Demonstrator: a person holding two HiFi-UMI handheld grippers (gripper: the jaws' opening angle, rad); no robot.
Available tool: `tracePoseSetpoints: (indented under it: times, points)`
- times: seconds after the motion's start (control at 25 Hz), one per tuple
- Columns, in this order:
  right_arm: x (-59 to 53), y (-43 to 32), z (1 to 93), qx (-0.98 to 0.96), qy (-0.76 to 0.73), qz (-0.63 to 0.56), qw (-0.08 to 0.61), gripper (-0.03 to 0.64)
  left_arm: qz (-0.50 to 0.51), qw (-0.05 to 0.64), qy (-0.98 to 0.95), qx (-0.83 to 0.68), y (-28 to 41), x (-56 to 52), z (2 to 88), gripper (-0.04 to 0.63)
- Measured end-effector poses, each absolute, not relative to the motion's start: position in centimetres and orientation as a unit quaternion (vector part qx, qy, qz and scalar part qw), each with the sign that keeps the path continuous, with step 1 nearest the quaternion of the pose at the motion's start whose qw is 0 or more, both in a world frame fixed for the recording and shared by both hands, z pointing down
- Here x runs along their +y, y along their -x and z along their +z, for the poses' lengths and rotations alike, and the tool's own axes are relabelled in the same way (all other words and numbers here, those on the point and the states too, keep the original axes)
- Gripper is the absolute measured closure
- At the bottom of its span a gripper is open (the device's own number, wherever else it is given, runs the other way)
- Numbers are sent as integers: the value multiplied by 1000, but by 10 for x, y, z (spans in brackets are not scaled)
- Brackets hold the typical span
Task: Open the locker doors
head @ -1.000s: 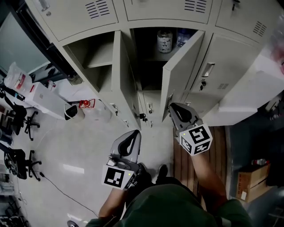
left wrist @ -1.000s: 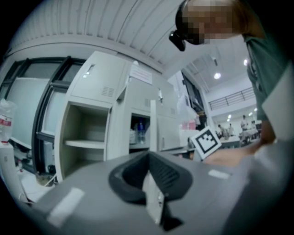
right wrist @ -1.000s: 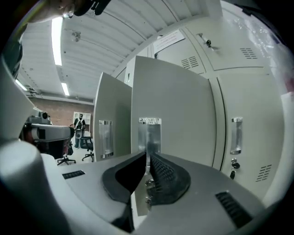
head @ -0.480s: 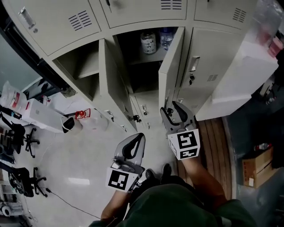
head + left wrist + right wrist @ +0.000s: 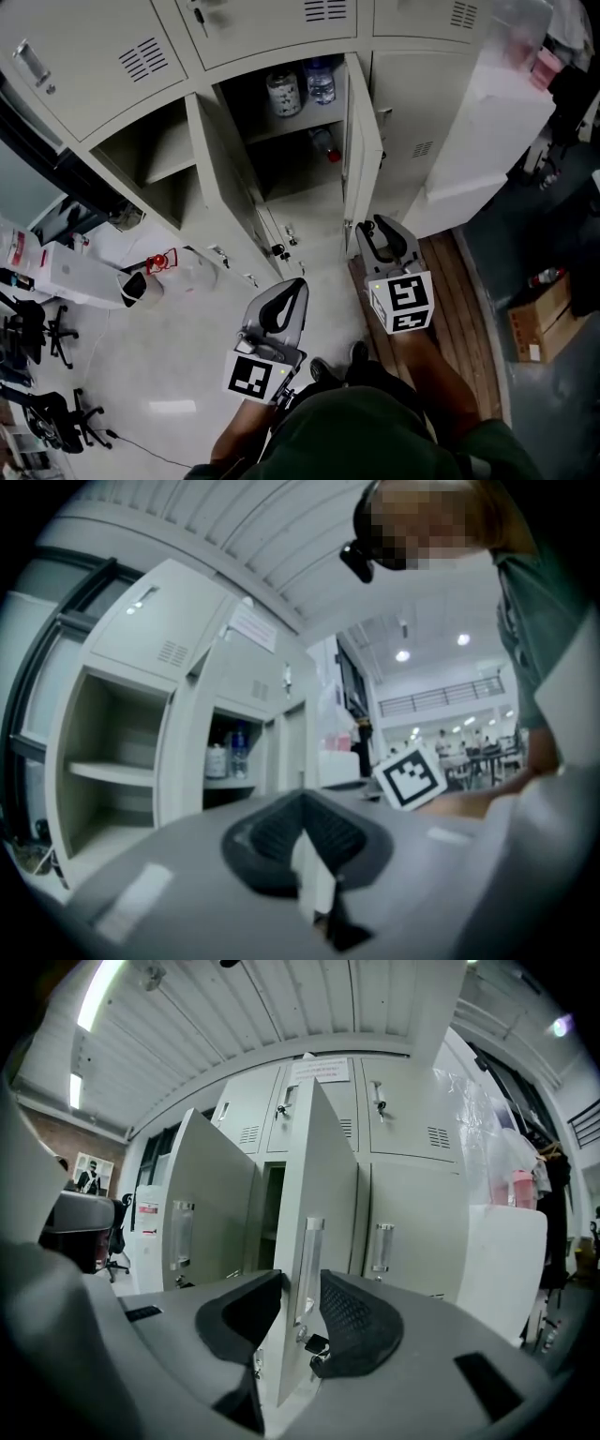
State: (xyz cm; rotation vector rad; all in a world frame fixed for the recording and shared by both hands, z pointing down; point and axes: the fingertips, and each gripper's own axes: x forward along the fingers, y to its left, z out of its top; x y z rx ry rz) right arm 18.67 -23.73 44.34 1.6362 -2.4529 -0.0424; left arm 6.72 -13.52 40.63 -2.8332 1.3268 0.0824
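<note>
So the right gripper (image 5: 302,1314) has its jaws apart, just been closing a bit, locker door (image 5: 328,1185) edge in their gap, left gripper (image 5: 302,803) pinched together.

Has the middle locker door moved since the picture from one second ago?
Yes. The middle locker door has swung wider open, away from the bottles on the shelf and toward the closed locker on its right.
</note>
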Motion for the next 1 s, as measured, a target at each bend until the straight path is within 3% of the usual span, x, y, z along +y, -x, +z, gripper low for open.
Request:
tracePoseSetpoints:
  times: [0.32, 0.48, 0.72, 1.0]
  points:
    - [-234, -225, 444, -826, -556, -7, 91, 499, 20, 12, 910, 414, -97, -143, 402, 592]
    - [-234, -240, 445, -849, -522, 6, 85, 534, 25, 17, 907, 421, -123, -153, 397, 592]
    - [-224, -270, 424, -891, -454, 9, 27, 535, 18, 1, 898, 440, -154, -165, 405, 592]
    - [-309, -310, 427, -897, -438, 15, 54, 537, 9, -5, 881, 473, -172, -195, 411, 592]
